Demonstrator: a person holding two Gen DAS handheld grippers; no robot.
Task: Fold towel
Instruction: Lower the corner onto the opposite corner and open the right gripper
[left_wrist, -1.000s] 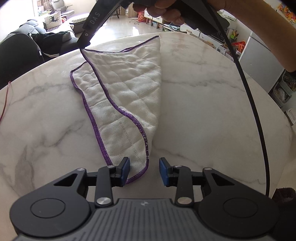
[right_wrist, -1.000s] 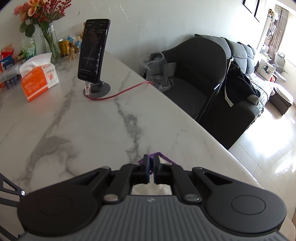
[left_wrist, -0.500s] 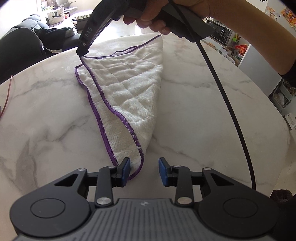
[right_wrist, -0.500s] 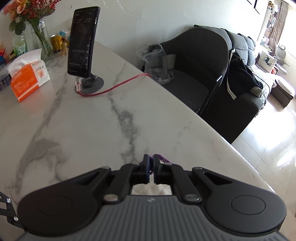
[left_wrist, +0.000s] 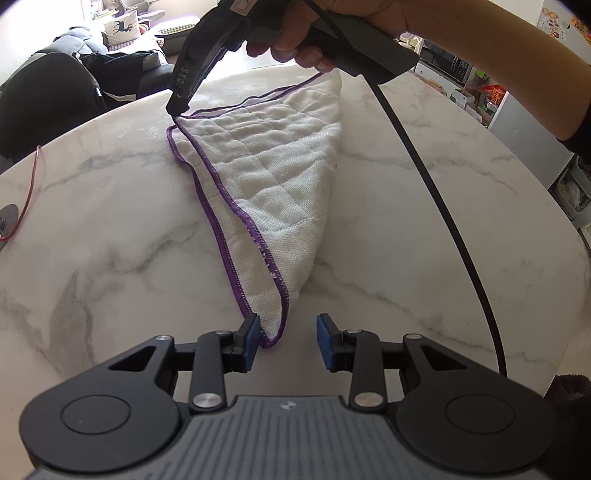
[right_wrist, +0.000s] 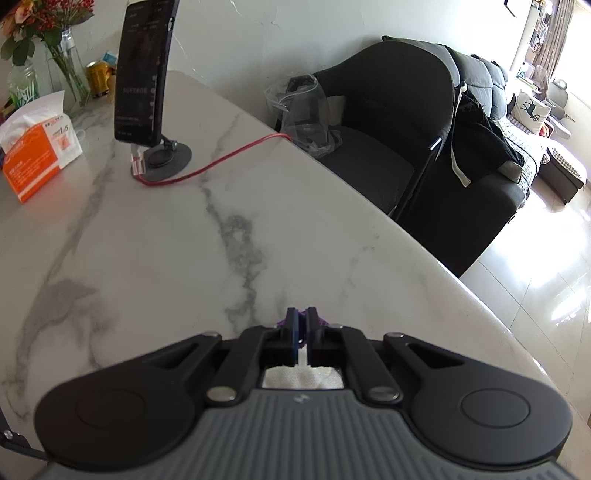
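Lowering since the earlier frames, the right gripper (right_wrist: 302, 325) is sitting nearer the white marble tabletop (right_wrist: 155, 258), with the phone on its round stand (right_wrist: 142, 74) looming larger ahead of it. Its jaws are clenching a purple-hemmed corner of the white quilted towel (left_wrist: 280, 184), and white cloth is bunching just behind its pads. In the left wrist view a hand (left_wrist: 332, 33) is gripping its black handle, tip angling down onto the far corner. The left gripper (left_wrist: 286, 341) is standing partly open, grasping nothing: the towel's near corner is lying between the blue pads, touching the left pad (left_wrist: 250, 341) and well apart from the right one. Ahead of it the towel is lying folded on the tabletop, narrowing toward this gripper. Beyond the right gripper, a red cable (right_wrist: 221, 162) is trailing off the table's edge toward a black armchair (right_wrist: 388, 122), and an orange tissue box (right_wrist: 33, 147) is sitting to the far left
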